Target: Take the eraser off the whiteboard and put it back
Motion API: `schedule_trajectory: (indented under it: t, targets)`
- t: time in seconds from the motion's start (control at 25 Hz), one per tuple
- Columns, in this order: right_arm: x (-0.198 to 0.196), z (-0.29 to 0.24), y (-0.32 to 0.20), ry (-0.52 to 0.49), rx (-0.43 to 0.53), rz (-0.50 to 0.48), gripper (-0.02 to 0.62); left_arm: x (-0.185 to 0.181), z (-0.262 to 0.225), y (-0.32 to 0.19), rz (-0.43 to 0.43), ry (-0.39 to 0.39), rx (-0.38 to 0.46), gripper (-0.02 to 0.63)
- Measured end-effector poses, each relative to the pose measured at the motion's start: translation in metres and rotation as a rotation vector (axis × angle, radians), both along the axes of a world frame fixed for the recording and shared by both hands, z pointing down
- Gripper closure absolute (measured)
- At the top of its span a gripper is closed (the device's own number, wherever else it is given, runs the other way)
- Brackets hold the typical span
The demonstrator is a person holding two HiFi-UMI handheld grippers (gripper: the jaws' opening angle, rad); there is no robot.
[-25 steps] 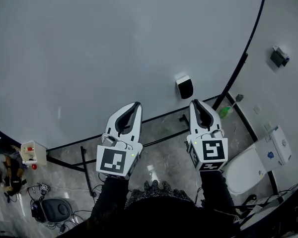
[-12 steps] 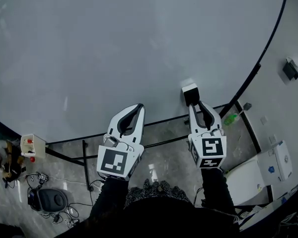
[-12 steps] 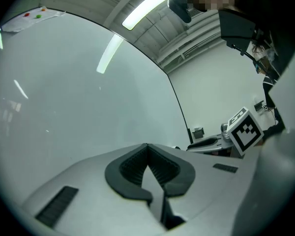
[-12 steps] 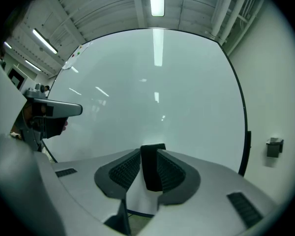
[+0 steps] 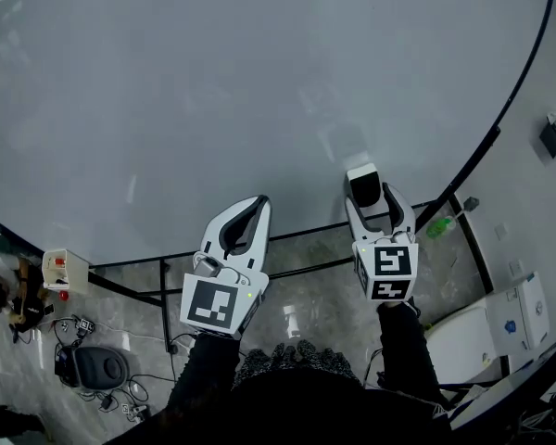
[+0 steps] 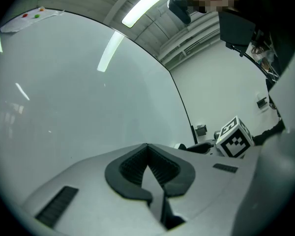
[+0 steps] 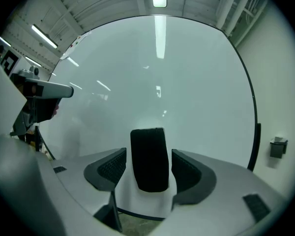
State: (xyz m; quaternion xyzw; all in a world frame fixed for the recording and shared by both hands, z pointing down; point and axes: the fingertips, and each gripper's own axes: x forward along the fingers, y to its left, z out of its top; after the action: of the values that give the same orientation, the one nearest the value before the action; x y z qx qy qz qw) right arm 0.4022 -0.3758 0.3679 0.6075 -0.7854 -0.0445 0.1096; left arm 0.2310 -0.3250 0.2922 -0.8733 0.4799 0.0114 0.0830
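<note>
1. Your right gripper (image 5: pixel 372 200), lower right of centre in the head view, has just been opening its jaws. They now stand wide apart.
2. The white block eraser with a black face (image 7: pixel 148 159) sits between them against the large pale-grey whiteboard (image 5: pixel 213 91), with a slim gap to each pad.
3. Your left gripper (image 6: pixel 146 150), lower centre-left in the head view, has its jaws closed tip to tip on nothing.
</note>
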Motion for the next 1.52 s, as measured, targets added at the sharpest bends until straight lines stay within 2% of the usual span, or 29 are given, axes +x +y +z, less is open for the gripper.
schedule_trajectory:
  t: [0.48, 0.76, 1.2, 1.52]
  targets:
    - [0.003, 0.015, -0.025, 0.036, -0.047, -0.014, 0.325, 0.000, -0.001, -0.002, -0.028, -0.012, -0.001, 0.600]
    - [0.007, 0.017, -0.027, 0.094, -0.042, 0.022, 0.328, -0.008, -0.002, 0.002, -0.045, -0.012, 0.003, 0.600]
    - [0.003, 0.008, -0.014, 0.035, -0.045, 0.030, 0.341, -0.024, -0.006, 0.009, -0.066, -0.013, 0.014, 0.600]
    - [0.006, -0.008, 0.009, -0.025, -0.053, 0.046, 0.341, -0.016, -0.003, 0.016, -0.036, -0.022, 0.013, 0.600]
